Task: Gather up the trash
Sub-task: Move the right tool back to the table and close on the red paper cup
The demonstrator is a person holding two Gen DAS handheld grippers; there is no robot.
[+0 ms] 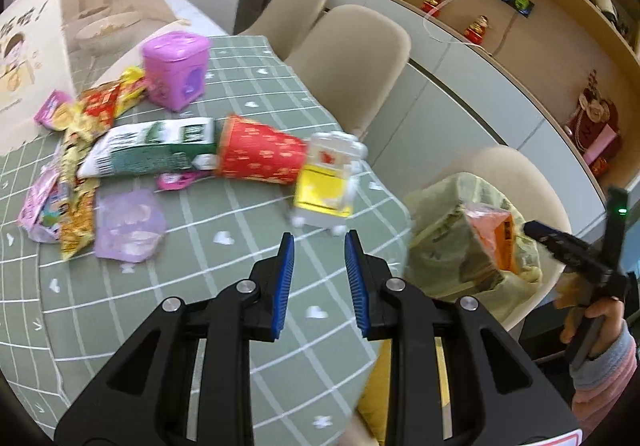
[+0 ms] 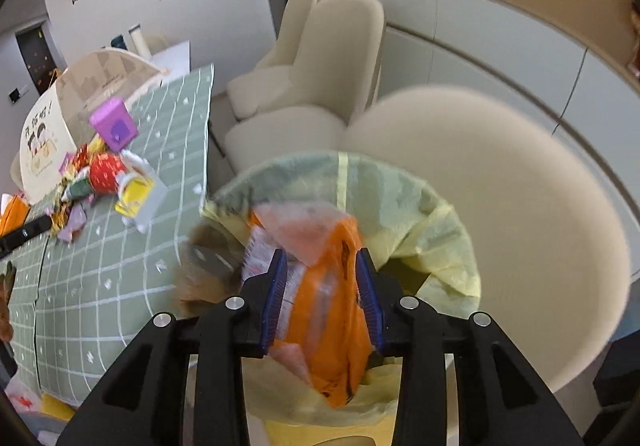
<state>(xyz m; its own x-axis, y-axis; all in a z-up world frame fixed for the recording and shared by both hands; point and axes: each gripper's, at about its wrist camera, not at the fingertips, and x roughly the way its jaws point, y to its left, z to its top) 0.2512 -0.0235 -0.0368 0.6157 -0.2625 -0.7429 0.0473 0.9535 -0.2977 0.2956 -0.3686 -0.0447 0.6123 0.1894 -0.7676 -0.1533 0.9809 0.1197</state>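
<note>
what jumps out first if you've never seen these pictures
First, the crumpled orange plastic wrapper between the fingers of the right gripper, hanging over the yellow-lined trash bin beside the table. Then the bright litter on the green grid tablecloth: a tipped red paper cup, a green and white carton and a purple plastic box. The left gripper hovers open and empty.

Cream chairs (image 1: 352, 65) face pale cabinets (image 2: 500, 45) (shelf (image 1: 500, 5) above).
</note>
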